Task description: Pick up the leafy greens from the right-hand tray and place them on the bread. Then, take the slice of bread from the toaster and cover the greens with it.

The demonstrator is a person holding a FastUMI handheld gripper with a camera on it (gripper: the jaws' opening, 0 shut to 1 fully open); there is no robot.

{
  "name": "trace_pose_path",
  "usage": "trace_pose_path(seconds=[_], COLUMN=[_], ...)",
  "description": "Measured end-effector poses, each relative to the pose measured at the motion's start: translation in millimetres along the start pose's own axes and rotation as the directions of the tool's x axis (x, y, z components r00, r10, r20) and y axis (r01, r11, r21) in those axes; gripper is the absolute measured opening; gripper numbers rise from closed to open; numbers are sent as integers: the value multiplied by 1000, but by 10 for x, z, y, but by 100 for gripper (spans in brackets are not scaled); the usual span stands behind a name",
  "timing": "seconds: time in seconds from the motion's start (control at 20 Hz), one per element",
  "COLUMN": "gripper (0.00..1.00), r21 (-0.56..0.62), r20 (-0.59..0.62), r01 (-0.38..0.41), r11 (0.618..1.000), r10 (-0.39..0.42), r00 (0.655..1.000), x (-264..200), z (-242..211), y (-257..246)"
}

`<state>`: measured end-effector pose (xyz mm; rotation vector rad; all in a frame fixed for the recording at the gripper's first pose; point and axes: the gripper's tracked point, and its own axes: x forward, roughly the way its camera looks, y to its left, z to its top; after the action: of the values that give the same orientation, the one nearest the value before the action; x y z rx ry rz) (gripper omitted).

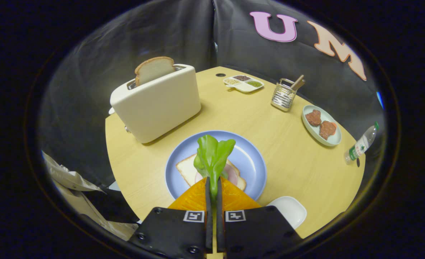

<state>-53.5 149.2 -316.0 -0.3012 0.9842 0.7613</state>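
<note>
We had the two-finger gripper (213, 185) pinching the bright green leafy greens (212, 156) by the stem, both fingers pressed on it w/ the leaves fanning up just ahead of the tips, at lower centre of the frame. The leaf hung over the round pale-blue plate (250, 158), where a slice of white bread w/ a pink round of ham (191, 171) lay open-faced, showing left and right of the greens. Whether leaf and ham touched, we couldn't tell from this angle.

Step in hand, by our reading: first half of the task, greens lifted and brought over the bread but not yet let go. Next move probably called for easing the leaf down flat onto the ham, then spreading the fingers so it stayed put. After that, the toaster.

Pose: the gripper pointed forward and down at the plate from the table's near edge, fingers roughly centred on the bread.

The cream-coloured boxy toaster (158, 104) stood at upper left on the light wooden table (288, 154), a tan-crusted slice of bread (154, 69) standing up out of its slot, untouched. The empty white rounded tray (289, 210) sat at lower right, just beside the fingers. Further back: a small divided dish of seeds (243, 83), a wire utensil holder (284, 96), a pale-green plate w/ two brown patties (321, 125), and a clear plastic bottle (360, 144) at far right.
</note>
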Motion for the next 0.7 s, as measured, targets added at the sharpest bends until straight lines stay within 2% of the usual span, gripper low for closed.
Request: trace_pose_path(seconds=[0.55,0.7], gripper=[7,19], r21=[47,49], r20=[-31,-40], r01=[-80,-83], r11=[996,995], r10=[82,85], r00=[996,996], x=[336,384], z=[76,101], y=[267,254])
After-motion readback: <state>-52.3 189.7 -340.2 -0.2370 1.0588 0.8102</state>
